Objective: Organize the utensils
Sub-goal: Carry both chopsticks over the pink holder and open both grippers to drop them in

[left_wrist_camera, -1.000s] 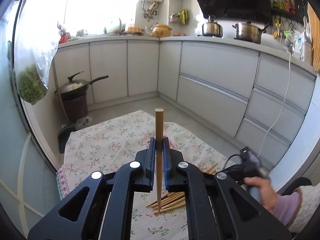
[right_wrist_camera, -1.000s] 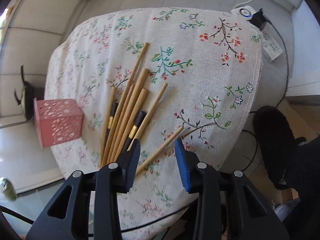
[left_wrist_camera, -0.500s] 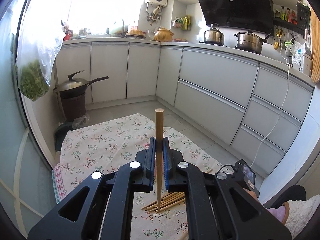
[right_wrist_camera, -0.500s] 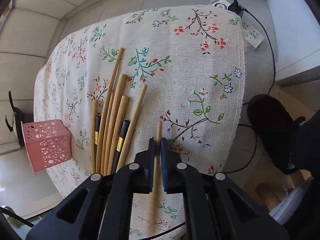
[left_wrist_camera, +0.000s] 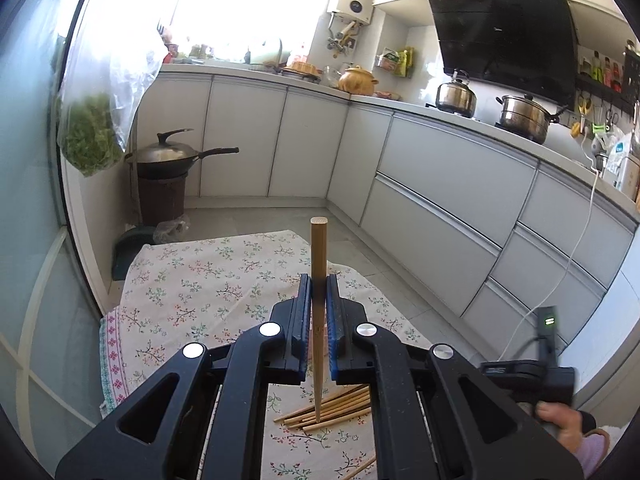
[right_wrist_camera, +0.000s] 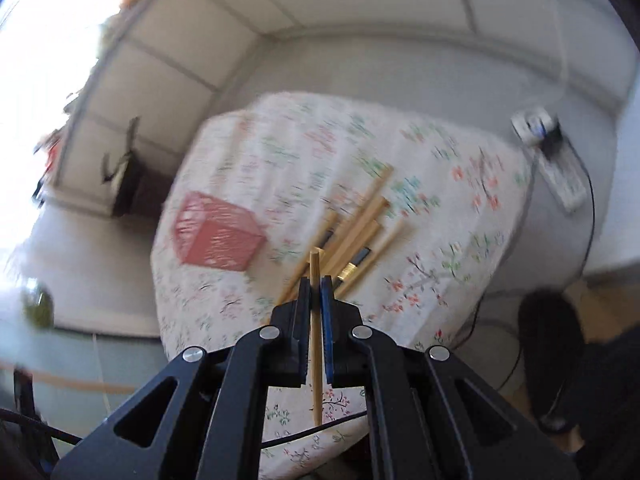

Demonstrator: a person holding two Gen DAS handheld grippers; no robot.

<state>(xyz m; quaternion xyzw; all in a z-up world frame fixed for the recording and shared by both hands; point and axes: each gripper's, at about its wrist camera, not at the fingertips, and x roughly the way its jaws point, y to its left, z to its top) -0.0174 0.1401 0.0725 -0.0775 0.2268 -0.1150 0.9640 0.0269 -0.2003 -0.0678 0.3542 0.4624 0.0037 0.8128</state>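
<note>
The right wrist view is blurred, so the inside of the pink perforated square basket on the floral tablecloth cannot be made out. To its right lies the pile of loose bamboo chopsticks (some with dark ends). The right gripper is clamped on one thin bamboo chopstick, above the cloth. The left gripper pinches a thicker bamboo chopstick upright.

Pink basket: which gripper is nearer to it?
Hard to say. The right gripper sees the pink basket ahead-left on the cloth; the left gripper doesn't see it.
</note>
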